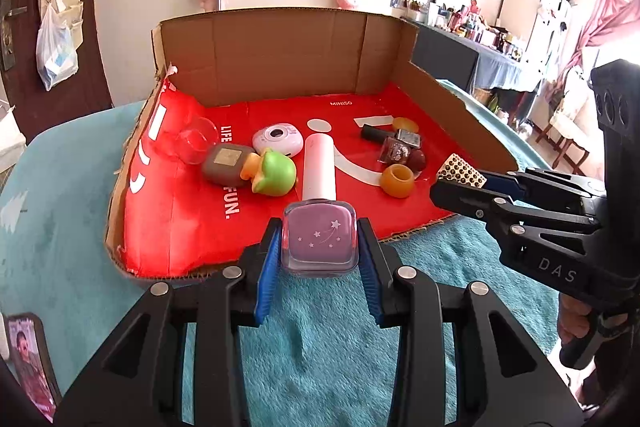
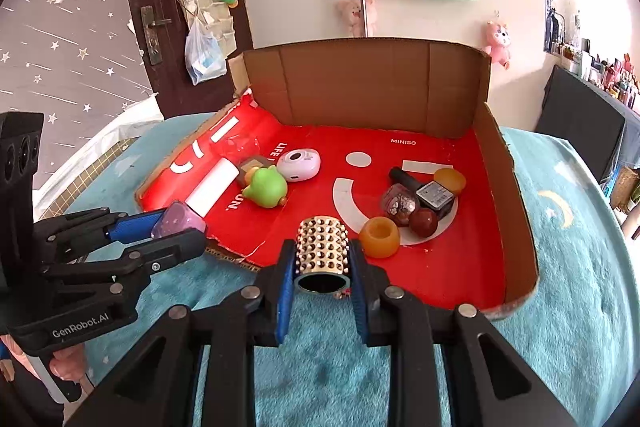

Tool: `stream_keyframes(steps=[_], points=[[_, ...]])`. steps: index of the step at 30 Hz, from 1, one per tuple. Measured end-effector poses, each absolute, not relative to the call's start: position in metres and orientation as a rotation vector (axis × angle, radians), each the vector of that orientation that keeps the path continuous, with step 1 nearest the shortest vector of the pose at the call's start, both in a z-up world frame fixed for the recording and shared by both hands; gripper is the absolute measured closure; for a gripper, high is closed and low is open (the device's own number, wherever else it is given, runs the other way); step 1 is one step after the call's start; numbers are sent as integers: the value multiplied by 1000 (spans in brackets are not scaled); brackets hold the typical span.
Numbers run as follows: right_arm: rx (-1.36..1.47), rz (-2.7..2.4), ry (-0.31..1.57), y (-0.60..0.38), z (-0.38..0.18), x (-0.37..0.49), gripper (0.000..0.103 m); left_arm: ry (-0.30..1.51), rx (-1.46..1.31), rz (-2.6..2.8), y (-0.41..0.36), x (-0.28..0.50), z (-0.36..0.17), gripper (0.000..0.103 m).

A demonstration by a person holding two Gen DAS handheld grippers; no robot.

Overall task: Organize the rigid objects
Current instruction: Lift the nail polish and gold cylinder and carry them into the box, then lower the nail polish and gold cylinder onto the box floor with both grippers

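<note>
1. Left gripper (image 1: 319, 247): my jaws are clamped on the lilac nail polish bottle (image 1: 319, 241). Blue pads press both sides of the glass body, and the white cap points forward over the tray's near edge.
2. Right gripper (image 2: 322, 267): jaws clamped on the studded gold cylinder (image 2: 322, 251). It lies along the fingers with its open end facing the camera, over the near edge of the tray.
3. In the left wrist view, the right gripper (image 1: 460, 183) sits to the right of my bottle, well apart, with the cylinder (image 1: 462, 173) showing at its tip.
4. The cardboard tray (image 2: 516, 187) with its red liner sits on a teal fuzzy cloth (image 2: 320, 367).
5. Left cluster in the tray: green duck toy (image 2: 266, 189), brown square bottle (image 1: 226, 165) touching it, pink round gadget (image 2: 299, 165) just behind, clear cup (image 1: 196, 143) at far left.
6. Right cluster: amber ring (image 2: 379, 237), dark red ball (image 2: 423, 222), glitter polish bottle (image 2: 400, 205), a black-capped dark bottle (image 2: 430, 193) and an amber disc (image 2: 450, 181), all packed close together.
</note>
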State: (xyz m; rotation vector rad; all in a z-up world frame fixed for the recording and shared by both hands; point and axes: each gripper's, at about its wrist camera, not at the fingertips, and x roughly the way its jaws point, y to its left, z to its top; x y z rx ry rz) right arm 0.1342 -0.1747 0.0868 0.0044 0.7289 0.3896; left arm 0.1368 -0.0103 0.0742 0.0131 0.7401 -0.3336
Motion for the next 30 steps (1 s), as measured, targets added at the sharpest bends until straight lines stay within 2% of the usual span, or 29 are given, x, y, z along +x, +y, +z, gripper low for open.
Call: stream_keyframes(steps=[30], points=[[34,392,882,-166,39,189,76,888,35,-331,-16,194,36,69]])
